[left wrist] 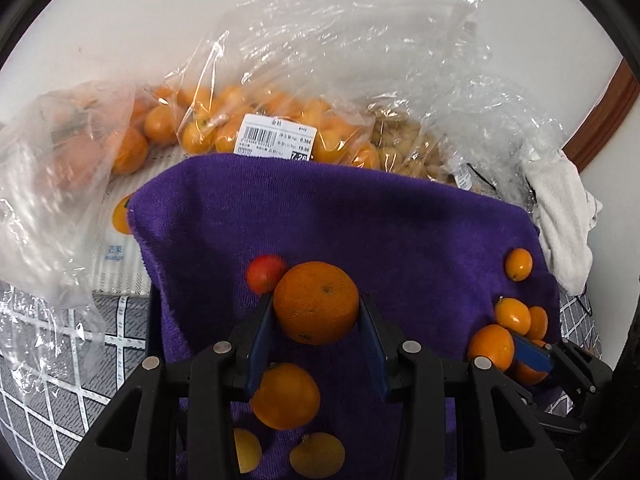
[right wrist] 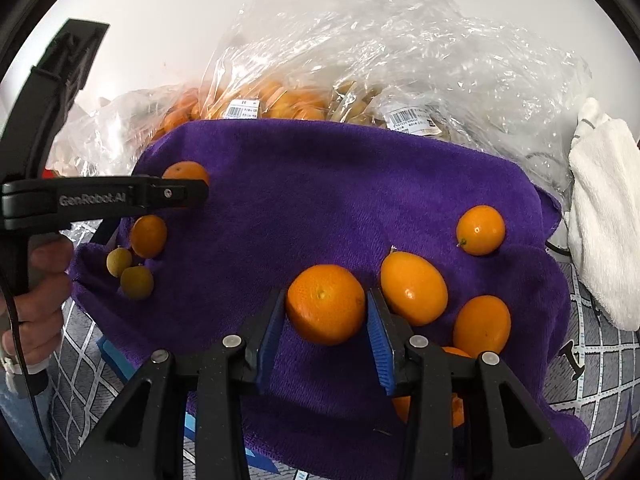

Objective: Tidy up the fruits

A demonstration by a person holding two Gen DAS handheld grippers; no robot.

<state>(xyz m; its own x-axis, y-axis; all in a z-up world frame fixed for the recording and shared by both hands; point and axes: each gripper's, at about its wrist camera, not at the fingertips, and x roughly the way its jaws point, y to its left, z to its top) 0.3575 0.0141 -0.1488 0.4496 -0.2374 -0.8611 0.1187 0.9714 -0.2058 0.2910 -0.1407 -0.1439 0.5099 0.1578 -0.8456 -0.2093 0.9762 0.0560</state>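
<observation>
An orange (left wrist: 316, 303) is seen pinched between the blue pads of the left gripper (left wrist: 317, 312), above the purple towel (left wrist: 360, 220); whether it rests on the cloth cannot be told. A red fruit (left wrist: 265, 273) is half hidden behind it, and another orange (left wrist: 286, 395) lies partly covered by the near finger. At the frame's foot two yellowish fruits (left wrist: 318, 454) are cut off by the gripper body.

A second orange (right wrist: 326, 304) is seen between the pads of the right gripper (right wrist: 326, 312); both pads appear to touch it. A kumquat (right wrist: 414, 288) lies just beside the right pad, with two more (right wrist: 480, 230) further out. One fruit (right wrist: 454, 408) is mostly hidden under the gripper.

Behind the towel, bagged fruit (left wrist: 224, 128) is blurred by crinkled plastic; its label (left wrist: 278, 140) is only partly legible. A white cloth (right wrist: 604, 216) is cut off at the right edge. A hand (right wrist: 36, 292) is partly shown at the left.
</observation>
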